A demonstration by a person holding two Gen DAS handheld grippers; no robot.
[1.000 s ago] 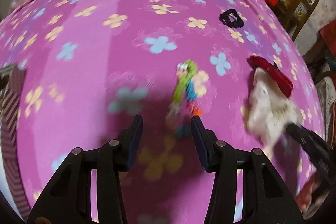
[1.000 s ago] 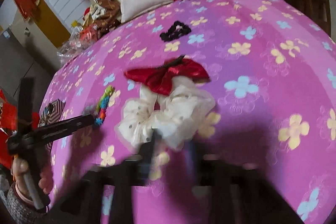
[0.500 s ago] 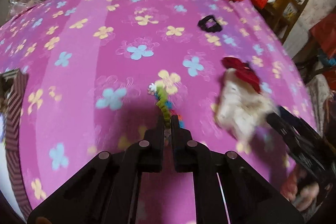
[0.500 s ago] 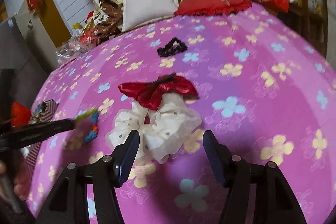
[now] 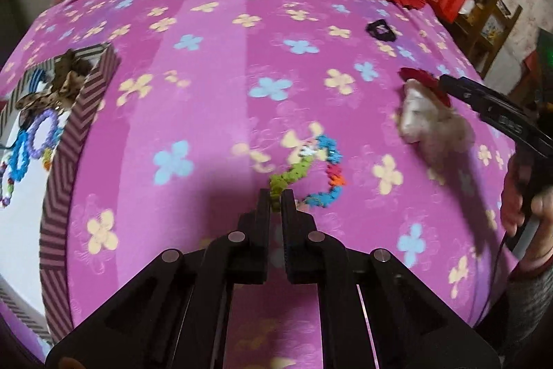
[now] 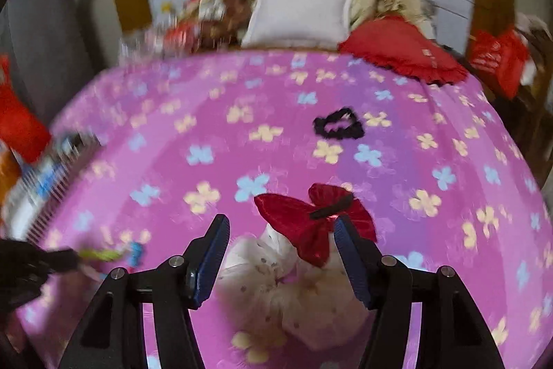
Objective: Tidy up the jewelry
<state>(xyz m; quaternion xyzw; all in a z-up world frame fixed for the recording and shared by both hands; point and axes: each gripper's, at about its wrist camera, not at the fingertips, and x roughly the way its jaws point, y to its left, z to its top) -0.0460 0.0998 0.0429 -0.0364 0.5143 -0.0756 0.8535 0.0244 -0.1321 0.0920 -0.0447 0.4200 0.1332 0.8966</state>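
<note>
On a bed point(image 5: 221, 85) spread with a pink flowered cover, a sorting of hair ornaments is under way. At far left sits a striped box point(image 5: 74, 123), already holding a brown bow and blue and purple bands. Just right of centre, the left hand-held gripper point(image 5: 275, 196) is clamped on the green end of a multicoloured band point(image 5: 321, 168), whose loop trails away from the fingertips, up and to the right. The box lies well to the left of that gripper, across open cover, so the carry appears to run leftward with the loop dangling behind.

Farther right, the right hand-held gripper point(image 6: 280, 230) hangs with its jaws wide apart over a white scrunchie point(image 6: 276, 286), nothing yet pinched. The scrunchie sits between and below the two pads, and a red bow point(image 6: 304, 217) lies across its far side, touching the right pad. The bow's long axis runs roughly crosswise to the fingers. Closing here would likely catch the scrunchie and perhaps the bow's edge together. A black scrunchie point(image 6: 338, 125) waits farther up the bed, well apart from both grippers and nearer the right hand.
</note>
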